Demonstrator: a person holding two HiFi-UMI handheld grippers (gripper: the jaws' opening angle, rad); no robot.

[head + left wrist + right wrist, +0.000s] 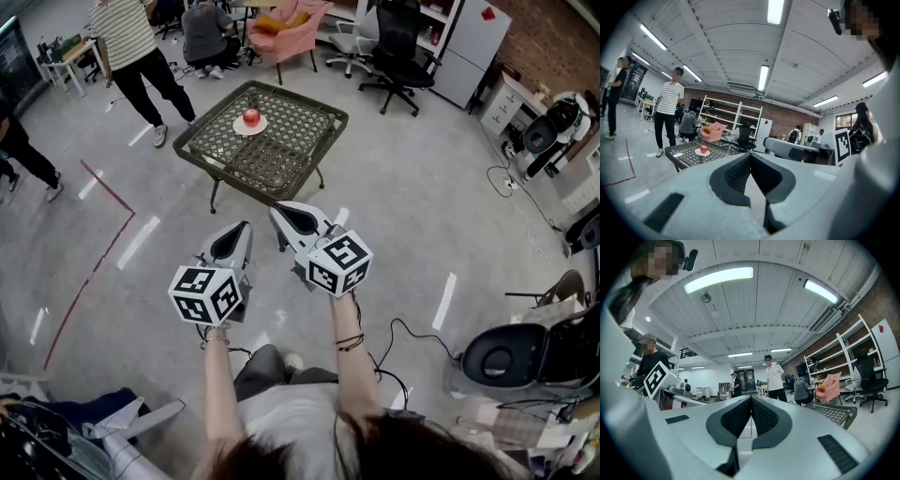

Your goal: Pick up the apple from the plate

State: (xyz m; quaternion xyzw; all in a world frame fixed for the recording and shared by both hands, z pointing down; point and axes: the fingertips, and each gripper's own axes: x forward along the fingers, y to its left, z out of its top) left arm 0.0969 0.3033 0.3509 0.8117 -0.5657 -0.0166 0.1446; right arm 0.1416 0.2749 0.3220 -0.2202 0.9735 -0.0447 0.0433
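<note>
Left gripper (750, 153), jaws together, partly blocks the table (679, 152) bearing the apple (703, 149)

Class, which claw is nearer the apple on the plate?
Right, narrowly. The right claw reaches further toward the apple; the left claw sits beside it, slightly farther back.

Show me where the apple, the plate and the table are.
apple (251, 116), head view, middle of the red fruit.
plate (249, 131), head view, white rim just below the apple.
table (295, 131), head view, bare woven top right of the plate.
</note>
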